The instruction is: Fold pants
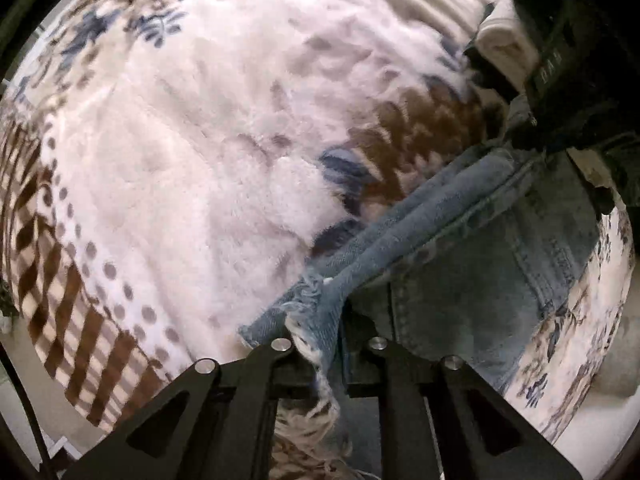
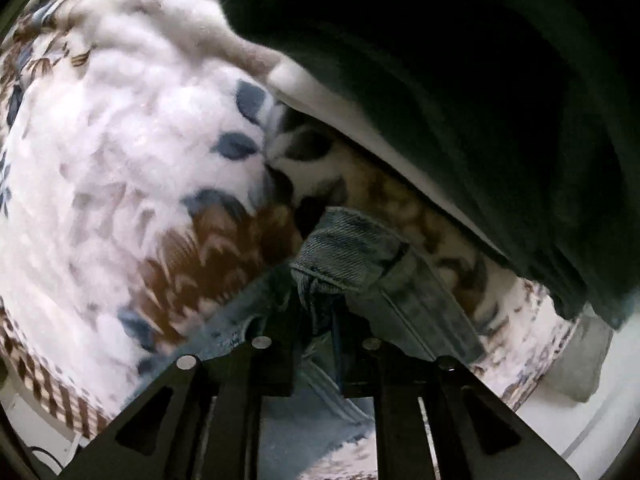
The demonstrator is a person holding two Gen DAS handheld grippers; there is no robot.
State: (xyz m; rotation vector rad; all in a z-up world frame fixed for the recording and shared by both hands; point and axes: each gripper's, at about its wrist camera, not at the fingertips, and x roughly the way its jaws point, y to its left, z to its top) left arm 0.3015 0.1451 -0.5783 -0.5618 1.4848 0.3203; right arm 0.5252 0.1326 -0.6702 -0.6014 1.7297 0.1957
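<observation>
On one blanket [image 1: 200, 160], two claws pinch one jeans [image 1: 480, 260].

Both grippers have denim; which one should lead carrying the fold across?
Probably left. The left gripper pinches the frayed hem of the jeans with open blanket ahead; the right gripper grips bunched denim beside a dark garment.

Left of the jeans [image 1: 460, 240] the fleece blanket [image 1: 192, 168] lay broad and bare, giving tongs free passage. To the right, a dark garment [image 2: 460, 100] overhung the blanket [image 2: 120, 152], crowding that side closely.
</observation>
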